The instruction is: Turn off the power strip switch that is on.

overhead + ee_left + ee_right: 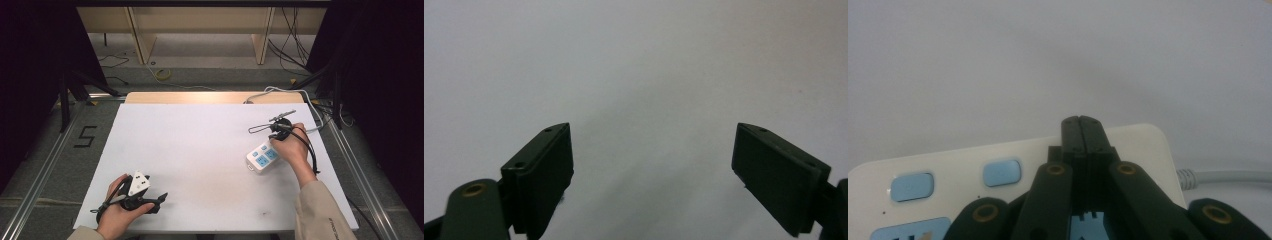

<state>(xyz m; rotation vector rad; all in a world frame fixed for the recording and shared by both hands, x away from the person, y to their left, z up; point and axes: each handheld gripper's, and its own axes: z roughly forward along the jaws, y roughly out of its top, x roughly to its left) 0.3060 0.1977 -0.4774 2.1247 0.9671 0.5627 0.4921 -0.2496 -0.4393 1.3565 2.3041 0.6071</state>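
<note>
On a white table [200, 150], a power strip [262, 156] lies at the right, long axis diagonal, cord end toward the far right corner. Rigid, light and smooth-sided, it likely grips best across its short width. The right gripper [1081, 122] hovers above it, jaws pressed together on nothing; the left gripper [654, 150] gapes wide, empty.

White power strip [262, 157] with blue sockets, lying flat at angle on bench's right side, grey cord attached.

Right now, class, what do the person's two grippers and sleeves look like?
Both grippers are black, each with two flat rectangular jaws on arms with brass-coloured rivets. The left gripper carries a pale three-cornered plate; the right gripper trails a black cable. The sleeve is beige.
</note>
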